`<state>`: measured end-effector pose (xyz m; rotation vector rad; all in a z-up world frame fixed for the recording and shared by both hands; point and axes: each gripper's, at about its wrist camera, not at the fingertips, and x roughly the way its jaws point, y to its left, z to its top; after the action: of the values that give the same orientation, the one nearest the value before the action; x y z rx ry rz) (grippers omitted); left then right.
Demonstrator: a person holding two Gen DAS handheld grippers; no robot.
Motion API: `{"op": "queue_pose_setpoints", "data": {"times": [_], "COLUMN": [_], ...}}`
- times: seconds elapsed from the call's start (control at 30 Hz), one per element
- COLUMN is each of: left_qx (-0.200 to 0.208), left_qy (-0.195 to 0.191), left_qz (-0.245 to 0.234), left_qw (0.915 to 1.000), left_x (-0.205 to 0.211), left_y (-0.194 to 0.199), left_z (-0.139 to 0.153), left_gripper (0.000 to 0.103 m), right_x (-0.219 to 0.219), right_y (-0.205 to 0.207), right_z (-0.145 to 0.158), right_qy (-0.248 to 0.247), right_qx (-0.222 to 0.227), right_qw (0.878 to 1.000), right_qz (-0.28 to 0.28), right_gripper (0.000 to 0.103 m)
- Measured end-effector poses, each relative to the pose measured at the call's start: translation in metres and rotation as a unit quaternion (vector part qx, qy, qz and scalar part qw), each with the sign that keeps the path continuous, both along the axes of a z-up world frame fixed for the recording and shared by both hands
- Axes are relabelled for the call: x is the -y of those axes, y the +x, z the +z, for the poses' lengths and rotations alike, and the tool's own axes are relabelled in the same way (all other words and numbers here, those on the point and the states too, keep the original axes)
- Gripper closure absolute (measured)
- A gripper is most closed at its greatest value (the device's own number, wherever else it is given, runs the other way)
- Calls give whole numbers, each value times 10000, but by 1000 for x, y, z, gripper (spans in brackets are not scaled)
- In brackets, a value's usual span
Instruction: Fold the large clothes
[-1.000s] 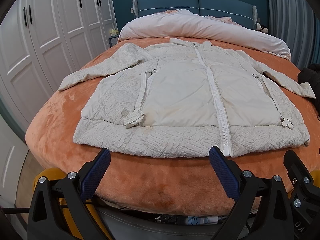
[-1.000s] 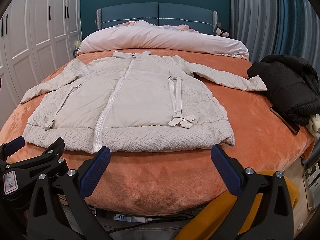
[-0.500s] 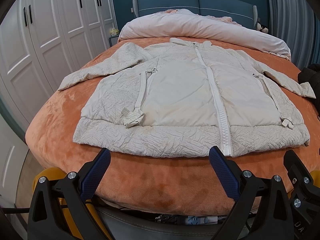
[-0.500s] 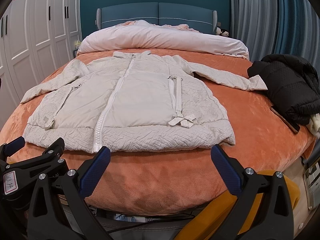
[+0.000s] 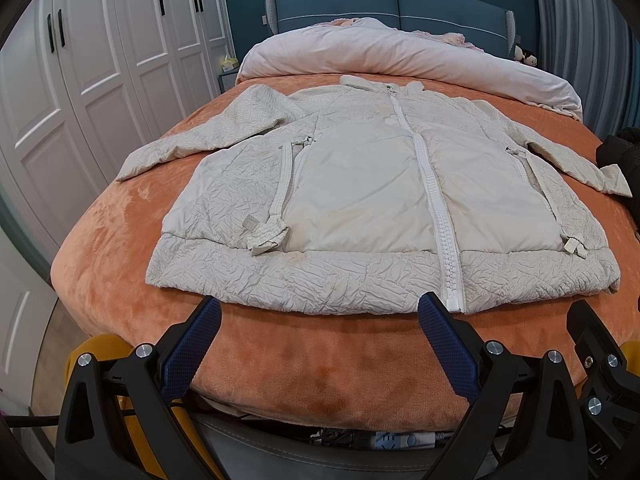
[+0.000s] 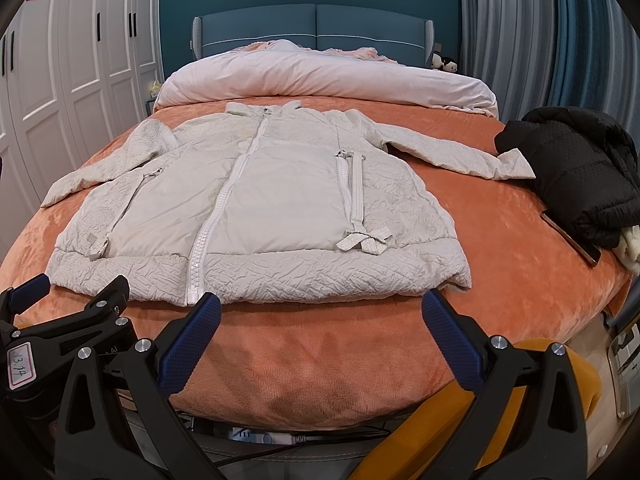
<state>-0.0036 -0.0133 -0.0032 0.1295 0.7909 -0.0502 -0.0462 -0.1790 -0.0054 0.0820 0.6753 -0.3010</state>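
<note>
A cream zip-up jacket [image 5: 360, 200] lies flat and face up on the orange bedspread [image 5: 320, 360], sleeves spread to both sides; it also shows in the right wrist view [image 6: 280, 200]. My left gripper [image 5: 318, 316] is open and empty, held just short of the jacket's hem near the bed's foot edge. My right gripper [image 6: 320, 308] is open and empty, also just short of the hem. The left gripper's body [image 6: 60, 328] shows at the left of the right wrist view.
A black jacket [image 6: 576, 176] lies on the bed's right side beside a phone [image 6: 570, 236]. A rolled pink duvet [image 6: 320, 80] lies across the head of the bed. White wardrobes [image 5: 100, 60] stand left. A yellow object [image 6: 540, 392] sits below the foot edge.
</note>
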Motion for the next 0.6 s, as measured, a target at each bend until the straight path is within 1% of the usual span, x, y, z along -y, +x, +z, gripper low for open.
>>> {"op": "queue_pose_setpoints", "data": {"times": [0.47, 0.6], "left_qx": [-3, -46], "left_qy": [5, -1], "left_qz": [4, 16], "left_qw": [10000, 10000], "left_x": [0, 0], "left_y": [0, -1], "left_z": [0, -6], "left_gripper": [8, 8], "right_x": [1, -1], "right_y": [0, 1], "right_z": [-2, -6], "right_qy": [17, 42], "right_qx": [-14, -52], "right_qw": [10000, 10000], "right_qz": [1, 4], "right_gripper": [5, 5]}}
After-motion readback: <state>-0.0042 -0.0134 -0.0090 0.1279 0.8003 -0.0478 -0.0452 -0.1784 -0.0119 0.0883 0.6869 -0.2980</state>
